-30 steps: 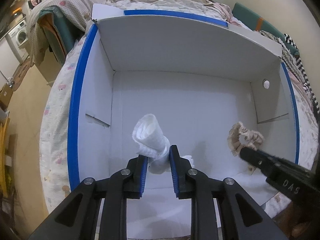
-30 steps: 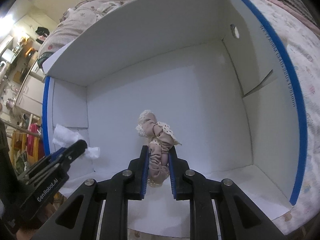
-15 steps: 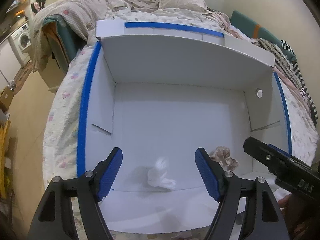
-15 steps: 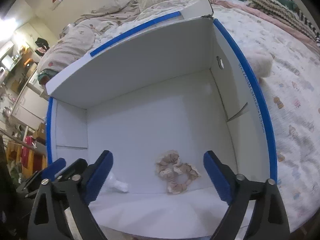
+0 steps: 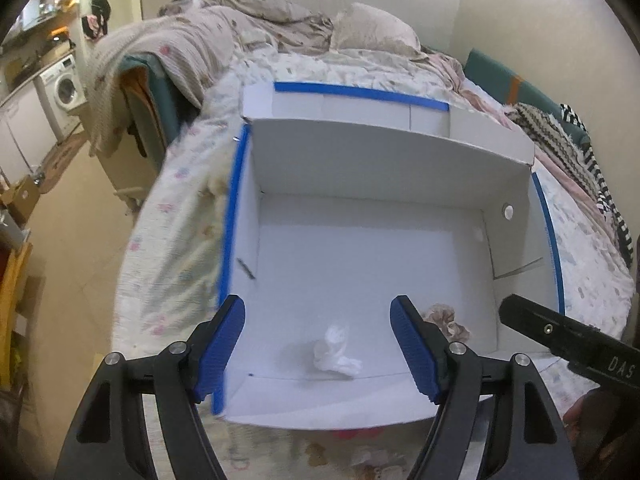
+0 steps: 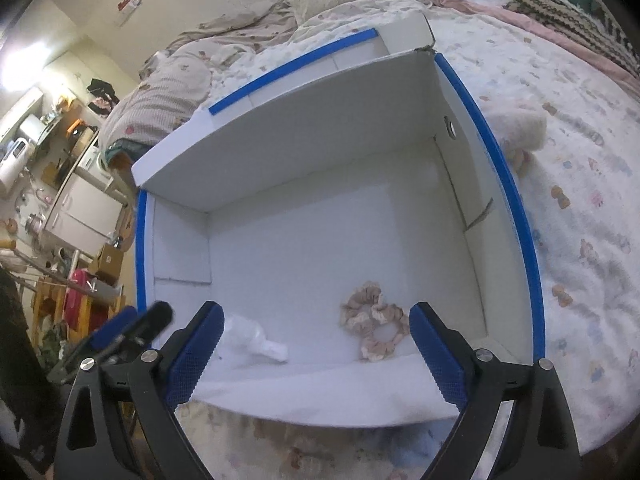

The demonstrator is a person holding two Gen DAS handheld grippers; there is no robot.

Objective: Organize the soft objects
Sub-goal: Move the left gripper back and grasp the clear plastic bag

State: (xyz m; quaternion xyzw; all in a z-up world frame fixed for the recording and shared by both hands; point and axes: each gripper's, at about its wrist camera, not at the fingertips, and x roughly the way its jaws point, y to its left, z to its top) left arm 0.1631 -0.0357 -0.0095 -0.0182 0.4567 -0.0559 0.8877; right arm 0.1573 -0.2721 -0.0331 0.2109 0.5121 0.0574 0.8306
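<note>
Since a second ago I have let go of both pieces: the crumpled white cloth (image 5: 335, 350) that was pinched in my left gripper (image 5: 318, 346) now lies loose on the box floor near the front wall, and the beige lace-trimmed fabric scrunchie (image 6: 374, 322) that the right gripper (image 6: 316, 354) held lies just to its right, apart from it. Both grippers are pulled back above the front edge, each with its blue-padded fingers (image 5: 224, 346) spread wide and holding nothing. The white cardboard box with blue-taped rims (image 5: 234, 216) sits on the patterned bedspread (image 6: 580, 240), otherwise bare inside. I judge these two items as placed; the next move would be turning away to find further soft things, perhaps the fluffy cream bundle (image 6: 520, 128) beside the box's right wall.
</note>
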